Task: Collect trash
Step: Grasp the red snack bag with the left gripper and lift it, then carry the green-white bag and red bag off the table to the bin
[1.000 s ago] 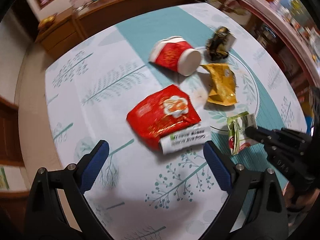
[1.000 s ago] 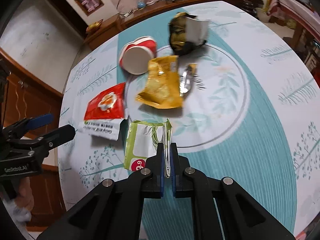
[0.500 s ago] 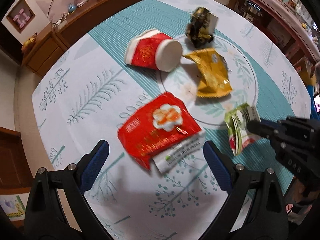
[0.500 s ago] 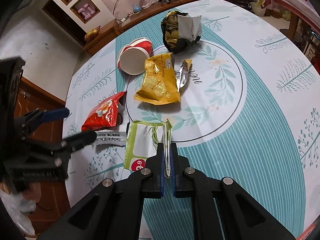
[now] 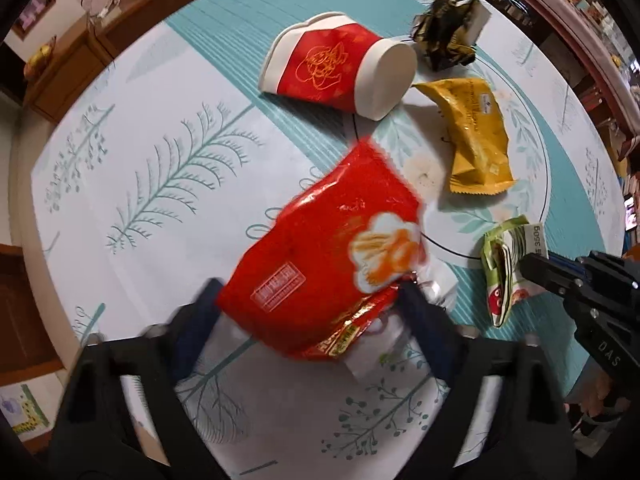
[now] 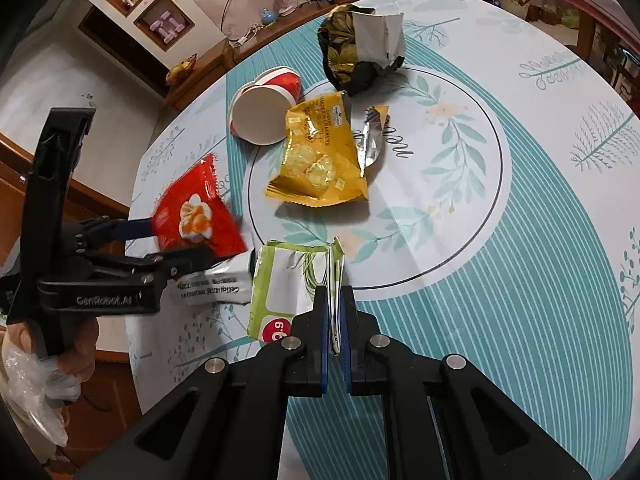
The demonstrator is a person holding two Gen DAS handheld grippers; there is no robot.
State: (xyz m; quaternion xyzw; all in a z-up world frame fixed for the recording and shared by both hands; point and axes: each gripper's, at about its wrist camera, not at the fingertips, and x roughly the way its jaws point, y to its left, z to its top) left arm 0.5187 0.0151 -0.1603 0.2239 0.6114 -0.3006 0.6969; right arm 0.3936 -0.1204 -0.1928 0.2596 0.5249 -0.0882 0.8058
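Red snack wrapper (image 5: 336, 248) at lower centre of left wrist view, between jaws of left gripper (image 5: 310, 300); jaws just been closing, both fingers at wrapper's edges, firm pinch cannot tell through blur. Green-white packet (image 6: 296, 280) pinched at folded edge by right gripper (image 6: 335, 320), jaws pressed together. Red paper cup (image 5: 340, 66) on its side, upper centre. Yellow cracker bag (image 5: 474, 136) right of it, dark crumpled bag (image 5: 448, 32) upper right. All on patterned tablecloth (image 5: 160, 168).
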